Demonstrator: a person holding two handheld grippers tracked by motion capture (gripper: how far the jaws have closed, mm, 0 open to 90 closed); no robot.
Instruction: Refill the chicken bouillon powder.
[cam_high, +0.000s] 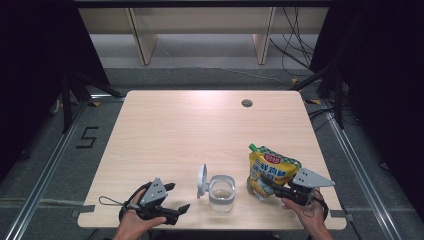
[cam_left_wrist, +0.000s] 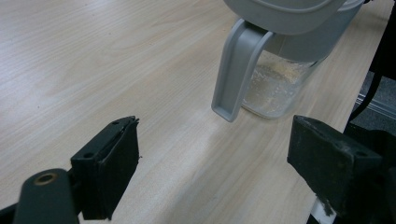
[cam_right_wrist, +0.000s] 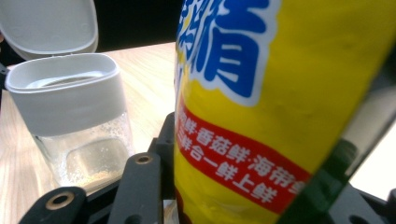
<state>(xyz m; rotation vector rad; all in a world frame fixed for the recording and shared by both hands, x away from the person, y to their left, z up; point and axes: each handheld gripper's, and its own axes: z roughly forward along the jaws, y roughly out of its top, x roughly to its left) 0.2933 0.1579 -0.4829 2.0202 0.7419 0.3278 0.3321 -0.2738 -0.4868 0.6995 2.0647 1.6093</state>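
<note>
The right gripper (cam_high: 272, 186) pinches the lower part of a yellow pouch (cam_high: 270, 170) with a green spout, red band and blue lettering, held upright near the table's (cam_high: 175, 130) near right edge. Just left of it stands a clear jar (cam_high: 221, 192), grey lid flipped open. The left gripper (cam_high: 177, 197), jaws spread wide and holding nothing, rests left of the jar.
</note>
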